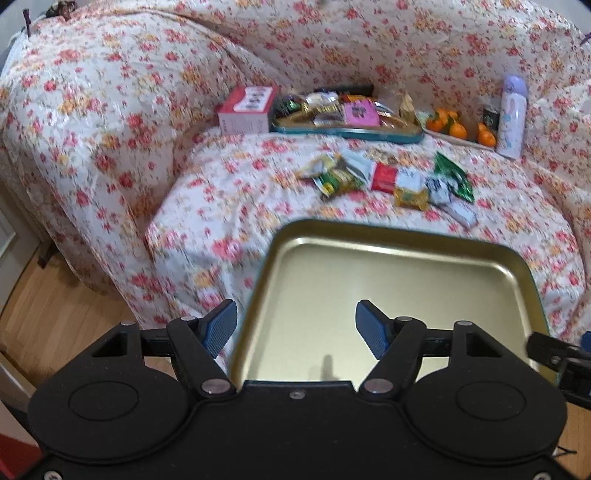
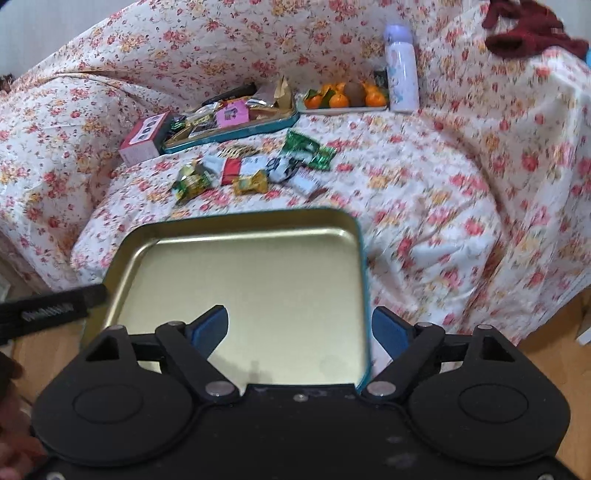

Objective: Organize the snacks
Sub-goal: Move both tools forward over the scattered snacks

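An empty gold metal tin tray with a teal outer wall lies at the near edge of the flowered sofa seat; it also shows in the right wrist view. My left gripper is open, its jaws straddling the tray's left rim. My right gripper is open, its jaws straddling the tray's right rim. Several loose snack packets lie on the seat beyond the tray, also in the right wrist view. A second teal tray holds several snacks at the back, as the right wrist view shows too.
A pink and white box stands left of the filled tray. A plate of oranges and a lilac bottle stand at the back right. Wooden floor lies below the sofa. A dark red cloth hangs on the armrest.
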Available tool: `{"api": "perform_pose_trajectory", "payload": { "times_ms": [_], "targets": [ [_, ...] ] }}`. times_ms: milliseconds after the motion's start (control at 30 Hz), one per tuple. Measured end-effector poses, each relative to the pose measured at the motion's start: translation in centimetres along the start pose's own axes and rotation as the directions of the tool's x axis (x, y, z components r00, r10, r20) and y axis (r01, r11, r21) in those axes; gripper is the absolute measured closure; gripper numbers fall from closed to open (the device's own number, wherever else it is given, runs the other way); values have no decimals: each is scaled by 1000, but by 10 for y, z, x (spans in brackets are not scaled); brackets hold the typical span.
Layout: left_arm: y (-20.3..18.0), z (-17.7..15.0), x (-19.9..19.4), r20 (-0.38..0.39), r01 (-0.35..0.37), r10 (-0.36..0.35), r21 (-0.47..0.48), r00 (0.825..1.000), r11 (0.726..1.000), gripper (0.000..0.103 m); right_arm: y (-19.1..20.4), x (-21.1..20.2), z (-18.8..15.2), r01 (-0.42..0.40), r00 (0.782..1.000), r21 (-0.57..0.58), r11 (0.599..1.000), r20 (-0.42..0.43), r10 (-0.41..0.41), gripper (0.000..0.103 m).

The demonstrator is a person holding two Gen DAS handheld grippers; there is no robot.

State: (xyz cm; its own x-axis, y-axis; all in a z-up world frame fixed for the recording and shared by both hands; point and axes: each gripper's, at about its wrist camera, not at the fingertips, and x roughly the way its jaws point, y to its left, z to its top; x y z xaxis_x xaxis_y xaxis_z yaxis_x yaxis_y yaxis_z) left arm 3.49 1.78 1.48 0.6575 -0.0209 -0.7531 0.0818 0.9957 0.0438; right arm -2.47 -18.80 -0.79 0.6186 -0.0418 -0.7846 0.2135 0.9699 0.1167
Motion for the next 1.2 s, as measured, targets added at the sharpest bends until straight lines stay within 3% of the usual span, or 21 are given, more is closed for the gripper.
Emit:
{"api": "perform_pose_trajectory", "payload": {
  "times_ms": [133,433,733,1000,1100,1200],
  "targets": [
    [5,16,6,11,-15,15,4,1000,1000,31,-5,3,16,11,999,14,1000,30,-11,14],
    [6,48,41,-26,11,-11,2,1000,1000,31,-14,31,56,18,1000,-5,1000,-5,-18,13],
    [-2,86,76,-9,27,-26,44,1000,999,31,-12,82,105,22,998,-69,997,-56,-26,14],
    [-2,116,117,-23,8,-7,51,1000,999,31,-17,134,144,14,995,-33,999,-99,-18,14],
    [-1,125,131,-34,20,-19,29,999,999,31,-19,147,158,7,998,-44,999,-60,-10,15],
    [-1,130,143,-41,16,-15,23,999,1000,31,-18,154,169,51,999,-67,996,23,-50,13]
  ]
}}
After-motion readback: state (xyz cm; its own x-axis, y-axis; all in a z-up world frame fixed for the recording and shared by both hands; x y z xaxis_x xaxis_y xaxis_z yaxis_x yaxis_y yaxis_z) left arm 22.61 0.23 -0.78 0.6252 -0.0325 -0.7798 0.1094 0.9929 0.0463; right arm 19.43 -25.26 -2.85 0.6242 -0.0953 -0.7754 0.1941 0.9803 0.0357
